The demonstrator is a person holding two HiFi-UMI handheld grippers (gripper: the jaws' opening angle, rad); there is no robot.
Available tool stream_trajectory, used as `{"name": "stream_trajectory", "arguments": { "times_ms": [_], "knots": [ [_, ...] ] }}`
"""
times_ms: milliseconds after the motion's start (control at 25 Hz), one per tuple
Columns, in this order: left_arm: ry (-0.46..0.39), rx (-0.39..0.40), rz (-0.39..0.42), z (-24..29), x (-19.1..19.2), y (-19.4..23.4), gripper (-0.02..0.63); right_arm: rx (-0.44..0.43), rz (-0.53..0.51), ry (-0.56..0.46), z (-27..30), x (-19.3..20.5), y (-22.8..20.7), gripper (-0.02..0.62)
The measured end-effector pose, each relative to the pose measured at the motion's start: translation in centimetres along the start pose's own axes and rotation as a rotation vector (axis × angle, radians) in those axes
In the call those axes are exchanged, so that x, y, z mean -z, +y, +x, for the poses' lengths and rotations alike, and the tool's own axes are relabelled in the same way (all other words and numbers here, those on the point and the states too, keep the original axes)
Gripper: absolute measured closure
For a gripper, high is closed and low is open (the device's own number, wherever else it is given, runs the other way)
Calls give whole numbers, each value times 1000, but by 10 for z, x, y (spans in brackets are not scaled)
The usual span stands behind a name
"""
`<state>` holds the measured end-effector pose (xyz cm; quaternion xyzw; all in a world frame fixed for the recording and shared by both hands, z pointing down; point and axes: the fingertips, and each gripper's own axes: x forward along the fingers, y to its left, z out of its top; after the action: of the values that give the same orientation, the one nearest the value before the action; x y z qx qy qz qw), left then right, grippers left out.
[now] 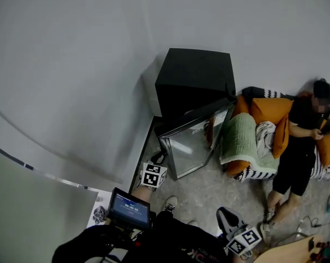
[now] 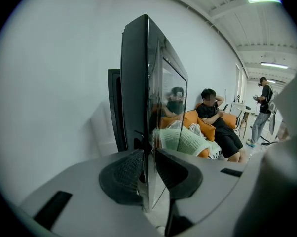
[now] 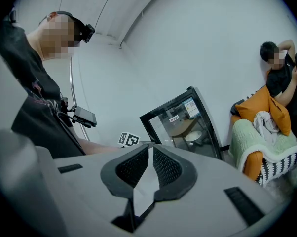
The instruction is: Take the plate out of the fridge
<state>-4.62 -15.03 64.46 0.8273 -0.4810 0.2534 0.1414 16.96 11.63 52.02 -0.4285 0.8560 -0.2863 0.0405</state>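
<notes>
Left fingers (image 2: pixel 125 174) sit narrow on the free upright edge of the fridge door (image 2: pixel 136 93). The edge runs top to bottom between the two pads, so the left gripper (image 2: pixel 148 162) has the door pinched, not the plate. Right fingers (image 3: pixel 133 167) are pressed nearly together with nothing between them. The right gripper (image 3: pixel 151 154) faces the door's glass front, well apart from it. Through that glass, low down behind the door, shows a pale round shape on a shelf, probably the plate (image 3: pixel 193 136); it lies flat inside the fridge (image 1: pixel 195 78). From above, the door stands only partly swung from the cabinet, its free edge on the left-gripper side and its hinge side toward the couch (image 1: pixel 252 147). Judgement: the plate lies beyond the door from both hands, and the opening is at the door's free edge. The left hand is nearer that gap but occupied. The right hand is free, though its fingers must first spread, then go round the free edge to the shelf.
</notes>
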Motion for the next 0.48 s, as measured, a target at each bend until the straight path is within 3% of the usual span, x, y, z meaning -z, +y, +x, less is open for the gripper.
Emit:
{"name": "stream_trajectory", "arguments": {
  "times_ms": [480],
  "knots": [
    [-28,28,92,-41,20,-90,535,-76,2,35,-53,20,-2,580]
  ]
}}
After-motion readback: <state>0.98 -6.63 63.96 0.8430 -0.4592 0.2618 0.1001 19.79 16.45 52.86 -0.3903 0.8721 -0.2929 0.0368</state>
